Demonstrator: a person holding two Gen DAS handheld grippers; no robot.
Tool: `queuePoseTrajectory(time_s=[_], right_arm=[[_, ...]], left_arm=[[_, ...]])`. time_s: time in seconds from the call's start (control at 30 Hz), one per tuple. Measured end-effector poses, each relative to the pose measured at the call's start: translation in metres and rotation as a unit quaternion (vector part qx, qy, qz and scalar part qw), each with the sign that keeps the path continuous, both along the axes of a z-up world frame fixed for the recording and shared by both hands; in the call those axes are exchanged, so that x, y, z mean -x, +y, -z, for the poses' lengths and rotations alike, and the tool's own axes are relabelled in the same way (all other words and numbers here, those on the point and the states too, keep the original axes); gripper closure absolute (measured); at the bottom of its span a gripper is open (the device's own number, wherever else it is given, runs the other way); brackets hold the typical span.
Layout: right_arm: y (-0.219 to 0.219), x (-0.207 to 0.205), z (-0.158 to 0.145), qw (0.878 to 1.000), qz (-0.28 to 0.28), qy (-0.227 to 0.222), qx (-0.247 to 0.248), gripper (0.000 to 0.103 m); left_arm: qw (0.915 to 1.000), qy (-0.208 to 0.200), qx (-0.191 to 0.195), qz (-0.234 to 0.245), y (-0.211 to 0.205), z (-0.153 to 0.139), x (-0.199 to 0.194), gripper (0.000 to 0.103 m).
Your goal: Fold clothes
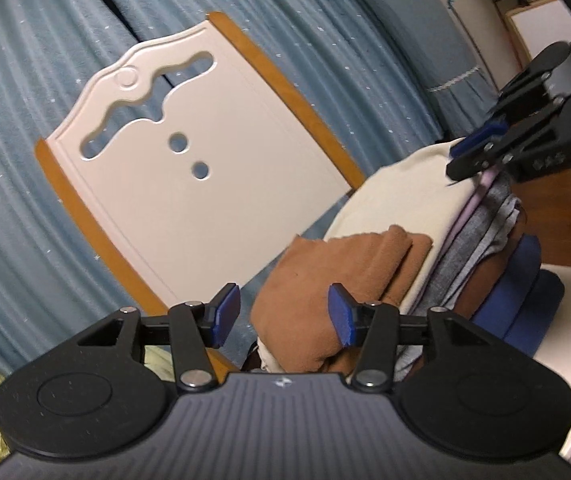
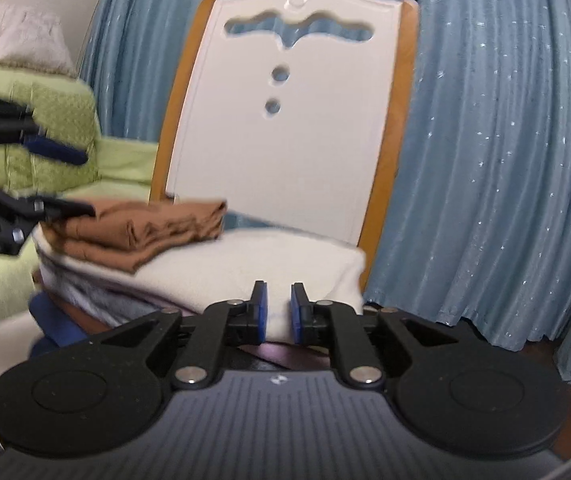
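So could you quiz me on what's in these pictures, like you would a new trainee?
1. True or false: the brown garment lies on top of the cream cloth.
2. What stands right behind the pile of clothes? A) a ladder B) a white chair back with wooden edges C) a mirror
3. Fill in: the curtain behind the chair back is light ____.

Key:
1. True. The folded brown garment tops the pile.
2. B. It has a wavy cut-out and two round holes.
3. Blue.
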State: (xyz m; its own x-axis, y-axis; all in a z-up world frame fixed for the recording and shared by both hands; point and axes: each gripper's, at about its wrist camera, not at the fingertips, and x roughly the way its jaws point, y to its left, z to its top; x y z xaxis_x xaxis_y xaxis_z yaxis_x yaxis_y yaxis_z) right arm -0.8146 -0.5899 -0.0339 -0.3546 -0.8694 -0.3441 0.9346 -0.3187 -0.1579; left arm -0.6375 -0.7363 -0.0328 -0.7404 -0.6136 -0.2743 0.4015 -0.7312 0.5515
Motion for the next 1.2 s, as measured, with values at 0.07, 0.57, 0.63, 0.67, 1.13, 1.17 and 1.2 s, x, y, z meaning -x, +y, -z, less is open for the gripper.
queuePoseTrajectory(time_s=[0.07,0.57,0.63,0.67,1.13,1.17,1.2], right_arm=[[0.011,-0.007,-0.006,1.000,0.002,-0.004,-0.004,0.076],[0.126,-0.066,0.002,0.993,0.075,-0.088,-0.028,0.001],[0.139,-0.072,-0.002,0.992,0.081,-0.093,-0.028,0.001],[0.145,-0.075,-0.004,0.991,0.084,-0.096,-0.028,0.001],[0.196,-0.112,-0.011,0.992,0.078,-0.084,-0.056,0.001],[0.195,-0.114,-0.012,0.991,0.082,-0.083,-0.058,0.001],[0.195,-0.115,-0.012,0.991,0.085,-0.083,-0.061,0.001]], left_arm=[[0.9990,0.025,-0.035,-0.011,0.009,-0.003,-0.008,0.031],[0.9616,0.101,-0.225,-0.120,0.109,0.021,-0.061,0.000],[0.9574,0.106,-0.233,-0.134,0.122,0.020,-0.067,0.000],[0.9555,0.109,-0.235,-0.142,0.128,0.019,-0.070,0.000],[0.9501,0.115,-0.233,-0.173,0.168,0.010,-0.096,0.000],[0.9496,0.116,-0.235,-0.172,0.168,0.010,-0.096,0.000],[0.9480,0.116,-0.243,-0.170,0.170,0.009,-0.098,0.000]])
